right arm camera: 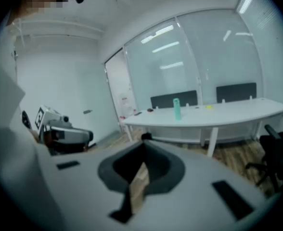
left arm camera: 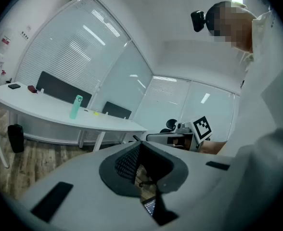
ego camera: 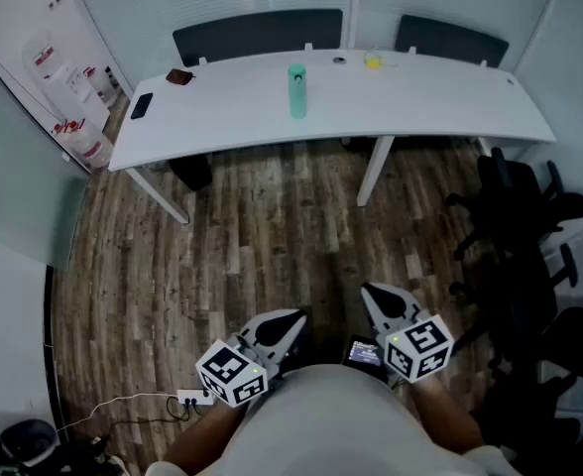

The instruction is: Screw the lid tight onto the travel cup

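Teal travel cup (ego camera: 297, 91) is standing upright on the white table (ego camera: 440, 117), well apart from both grippers, and is probably handling as rigid, smooth and tippy. Left gripper (ego camera: 293, 318) and right gripper (ego camera: 369, 292) are hanging clenched on nothing. The steadying hold is likely going low on the body.

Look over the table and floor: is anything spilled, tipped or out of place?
Nothing stands out. The teal travel cup stands upright on the white table, no spill shows, and the left claw and right claw are shut, empty, far from it.
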### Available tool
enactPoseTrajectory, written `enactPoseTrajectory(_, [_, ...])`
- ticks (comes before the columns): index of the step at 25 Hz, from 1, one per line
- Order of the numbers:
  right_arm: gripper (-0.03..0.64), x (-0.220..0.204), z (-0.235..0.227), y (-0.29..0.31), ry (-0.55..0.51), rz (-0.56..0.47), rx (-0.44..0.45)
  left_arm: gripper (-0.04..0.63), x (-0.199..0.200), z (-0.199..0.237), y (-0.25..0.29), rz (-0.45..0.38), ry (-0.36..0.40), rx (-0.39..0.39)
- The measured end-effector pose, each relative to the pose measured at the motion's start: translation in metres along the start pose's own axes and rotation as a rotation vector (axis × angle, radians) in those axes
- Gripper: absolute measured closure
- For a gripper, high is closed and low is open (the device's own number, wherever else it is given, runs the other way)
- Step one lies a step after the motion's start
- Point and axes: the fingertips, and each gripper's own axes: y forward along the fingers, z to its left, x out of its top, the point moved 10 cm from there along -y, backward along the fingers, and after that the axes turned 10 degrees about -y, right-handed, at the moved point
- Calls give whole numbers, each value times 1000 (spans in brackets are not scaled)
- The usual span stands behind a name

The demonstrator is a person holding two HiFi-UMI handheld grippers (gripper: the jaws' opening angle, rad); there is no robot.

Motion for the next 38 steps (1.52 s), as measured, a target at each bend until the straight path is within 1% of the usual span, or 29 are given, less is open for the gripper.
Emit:
enactPoseTrajectory(7, [595,0,-3,2,-9,2,9,578,-2,2,4,-3,10,0])
enactPoseTrajectory(14, [596,-2,-8,2,-13,5,16,577,1,0,7,-12,-3,27])
enactPoseTrajectory(18, [595,-4,-13,1,-16,9,14,577,1,0,10,-14,2,36])
enactPoseTrajectory(22, [595,-9,-17,0,9,6,18,575,-1,1,14,-16,2,40])
enactPoseTrajectory(27, [592,-13,-28,-1,34,-9,2,568,-1,6,22,-21,-9,66])
enactPoseTrajectory(30, [575,-13,-33,0,36,-14,0,557,0,6,28,-21,-9,74])
enactPoseTrajectory(32, [522,-14,-37,1,44,-15,8,546,-1,5,32,-21,-8,76])
enactPoseTrajectory(33, [510,-14,-39,1,47,-15,12,540,-1,5,35,-21,-6,76])
enactPoseTrajectory(38, [509,-18,-54,0,54,-11,21,540,-7,0,46,-24,-31,88])
